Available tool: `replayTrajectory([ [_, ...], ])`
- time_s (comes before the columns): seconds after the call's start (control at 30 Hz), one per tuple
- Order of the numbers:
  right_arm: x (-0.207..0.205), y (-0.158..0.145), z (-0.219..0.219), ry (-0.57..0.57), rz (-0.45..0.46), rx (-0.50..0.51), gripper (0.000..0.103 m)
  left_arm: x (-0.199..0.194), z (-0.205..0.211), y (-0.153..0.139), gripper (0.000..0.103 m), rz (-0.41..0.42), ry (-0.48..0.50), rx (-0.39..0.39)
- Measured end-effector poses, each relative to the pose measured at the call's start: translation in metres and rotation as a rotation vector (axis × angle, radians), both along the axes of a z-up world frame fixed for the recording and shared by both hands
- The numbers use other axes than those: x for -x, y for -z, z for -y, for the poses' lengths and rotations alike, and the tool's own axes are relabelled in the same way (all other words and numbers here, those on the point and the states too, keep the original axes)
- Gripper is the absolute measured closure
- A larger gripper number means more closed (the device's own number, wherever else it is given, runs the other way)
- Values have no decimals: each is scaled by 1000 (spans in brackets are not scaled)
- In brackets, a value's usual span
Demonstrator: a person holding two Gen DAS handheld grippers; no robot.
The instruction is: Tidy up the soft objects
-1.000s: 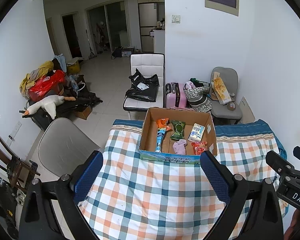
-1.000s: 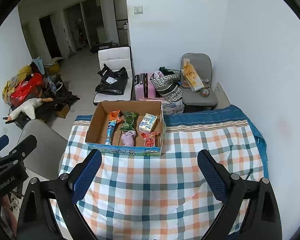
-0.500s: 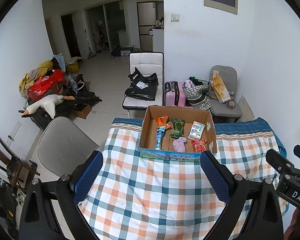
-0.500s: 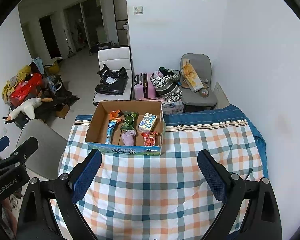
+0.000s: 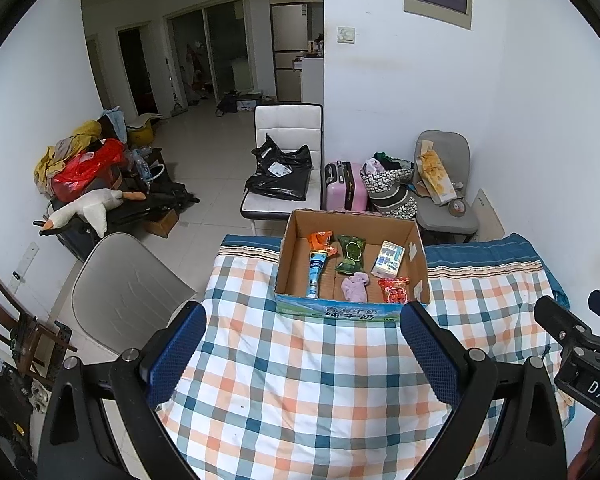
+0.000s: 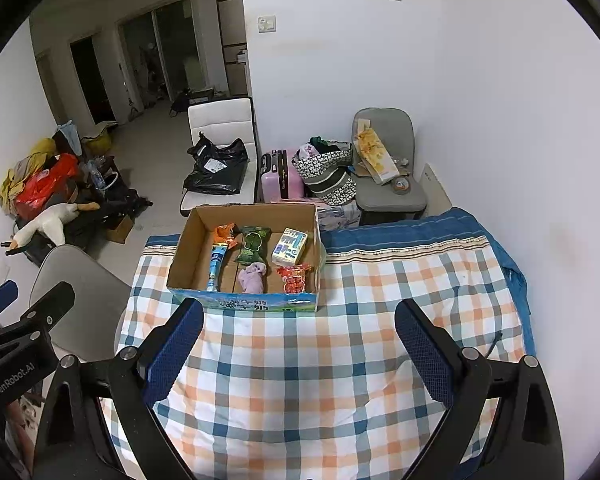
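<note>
Soft lilac fabric bundle (image 5: 355, 287) lies crumpled inside the open brown cardboard box (image 5: 417, 248), near its front wall, between a long blue tube (image 5: 314, 273) and a red snack packet (image 5: 395, 290); whether it is a sock or a cloth cannot be made out. Behind it sit a green snack bag (image 5: 351, 254), an orange packet (image 5: 319, 239) partly tucked behind the tube's top, and a small white-and-blue carton (image 5: 387, 259). Print on these packets is too small to read. The box's blue-green front panel carries Chinese characters, its lower edge cut off in the right wrist view by the left fingertip. The box stands at the far edge of a table covered with a blue, orange and white checked cloth (image 5: 300, 380).

Left gripper (image 5: 302, 354) hangs over the cloth with its blue-padded fingers (image 5: 176, 354) spread wide, holding nothing. Right gripper (image 6: 299, 350) is likewise spread wide and holds nothing, well short of the box. Each tool's body shows at the other view's edge, mostly cropped: "DAS" reads on the right one, "GenRobot.AI" on the left.
</note>
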State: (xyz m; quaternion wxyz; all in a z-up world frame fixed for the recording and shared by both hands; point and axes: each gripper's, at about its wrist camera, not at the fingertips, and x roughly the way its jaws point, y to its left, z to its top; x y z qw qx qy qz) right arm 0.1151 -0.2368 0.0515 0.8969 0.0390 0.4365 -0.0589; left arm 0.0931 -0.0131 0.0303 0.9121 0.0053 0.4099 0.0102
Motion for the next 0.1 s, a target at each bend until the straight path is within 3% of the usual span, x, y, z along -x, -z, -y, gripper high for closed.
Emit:
replayTrajectory([
  [0.1, -1, -1, 0, 0, 0, -2, 5, 1, 0, 0, 4, 0, 1, 0],
])
